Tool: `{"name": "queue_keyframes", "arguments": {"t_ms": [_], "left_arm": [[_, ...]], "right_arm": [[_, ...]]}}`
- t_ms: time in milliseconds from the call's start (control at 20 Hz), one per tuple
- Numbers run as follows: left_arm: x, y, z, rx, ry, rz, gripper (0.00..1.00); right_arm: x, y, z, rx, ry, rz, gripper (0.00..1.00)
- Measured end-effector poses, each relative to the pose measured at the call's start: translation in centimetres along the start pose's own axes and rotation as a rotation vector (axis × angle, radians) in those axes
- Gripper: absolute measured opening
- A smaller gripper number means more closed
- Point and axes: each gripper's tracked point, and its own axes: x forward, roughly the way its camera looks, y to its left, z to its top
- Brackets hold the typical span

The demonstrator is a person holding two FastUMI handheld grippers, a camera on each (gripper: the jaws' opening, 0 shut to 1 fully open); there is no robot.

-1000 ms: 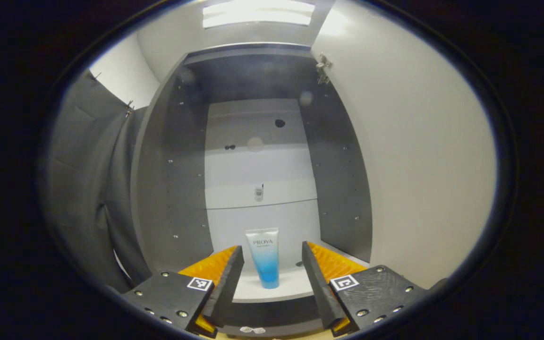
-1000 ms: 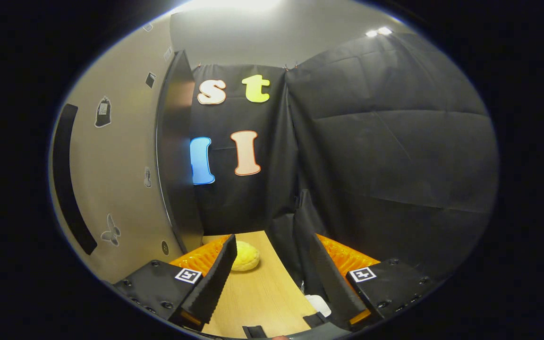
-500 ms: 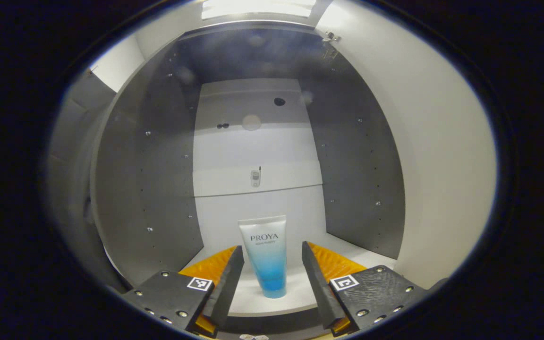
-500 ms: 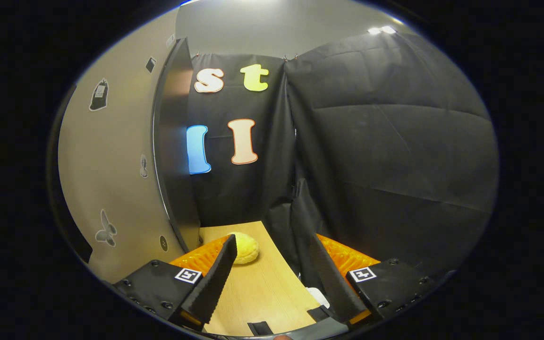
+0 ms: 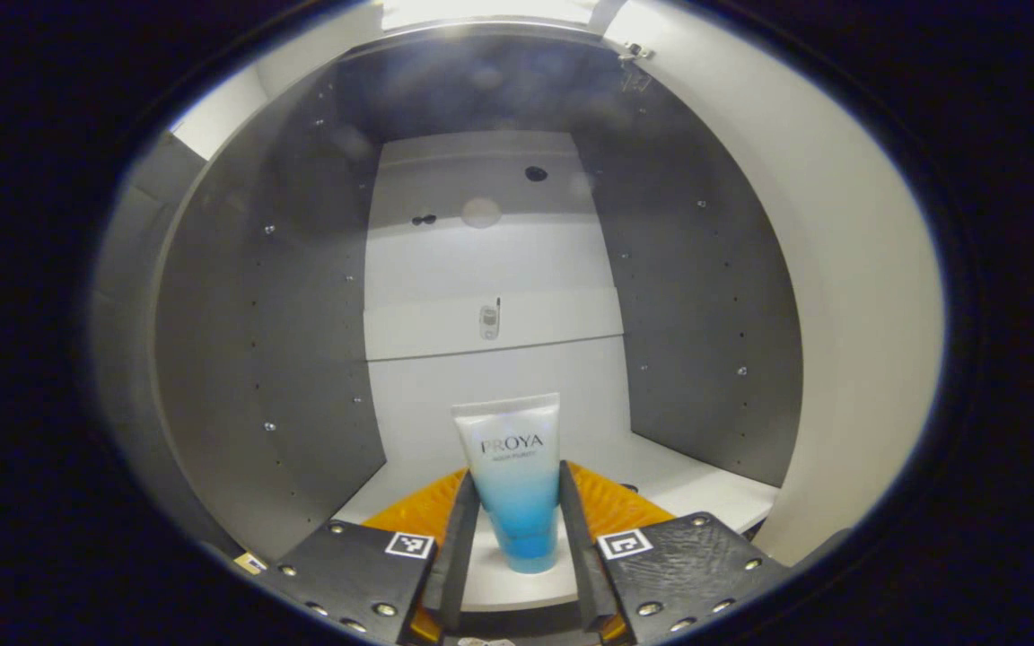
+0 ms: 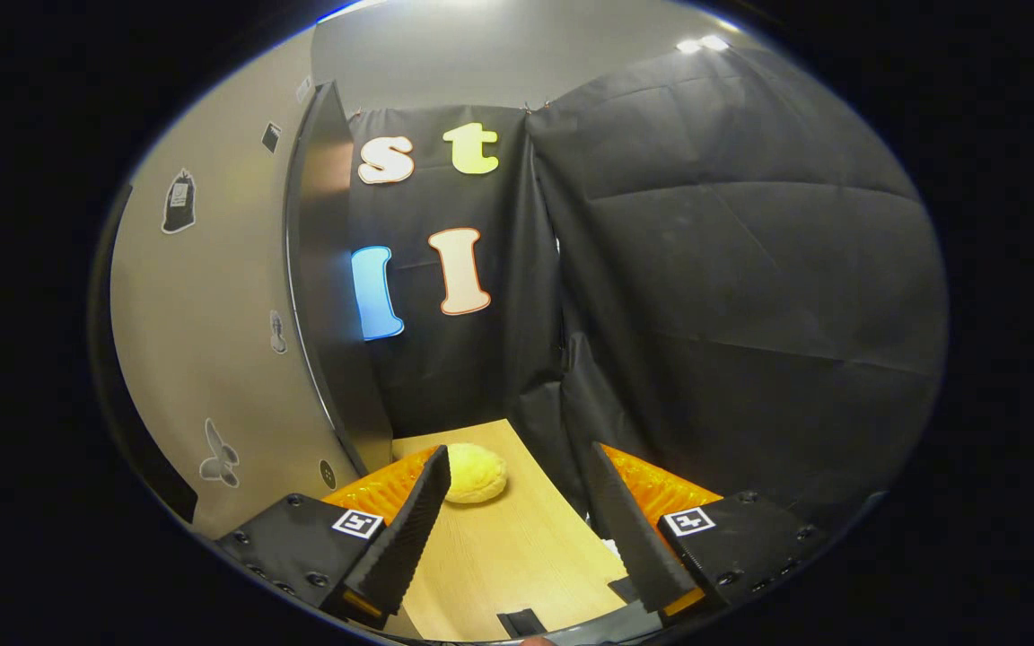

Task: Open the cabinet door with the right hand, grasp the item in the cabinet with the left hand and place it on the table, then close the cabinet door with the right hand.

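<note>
A white-to-blue tube stands cap-down on the white floor of the open cabinet. My left gripper reaches inside, and its two fingers press on the tube's lower half from both sides. The cabinet door stands swung open on the right of the left gripper view. In the right gripper view the same door fills the left side, its dark edge facing me. My right gripper hangs open over the wooden table beside the door, holding nothing.
A yellow round bun-like object lies on the table just past my right gripper's left finger. Black cloth walls close off the far and right sides. The cabinet's grey side walls stand close on both sides of the tube.
My left gripper moved deeper into the cabinet, and its fingers closed from wide apart onto the tube. The right gripper drifted only slightly and stays open.
</note>
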Motion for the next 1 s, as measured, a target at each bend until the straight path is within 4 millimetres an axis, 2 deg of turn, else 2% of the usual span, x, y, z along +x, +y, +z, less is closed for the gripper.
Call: {"name": "queue_keyframes", "arguments": {"t_ms": [150, 200, 500, 1000], "left_arm": [[-1.0, 0.3, 0.3, -0.008, 0.001, 0.004, 0.51], [-1.5, 0.4, 0.5, -0.011, -0.005, 0.013, 0.52], [-5.4, 1.9, 1.6, -0.023, -0.035, 0.052, 0.51], [-12.9, 3.7, -1.3, -0.028, 0.004, 0.138, 0.51]], "right_arm": [[-0.2, 0.0, 0.2, -0.008, -0.008, 0.013, 0.93], [-0.2, 0.1, 0.4, -0.015, -0.015, 0.019, 0.98], [-0.4, -0.2, 0.4, -0.04, -0.014, 0.065, 0.98], [-0.2, -0.9, 0.0, -0.066, -0.001, 0.148, 0.98]]}}
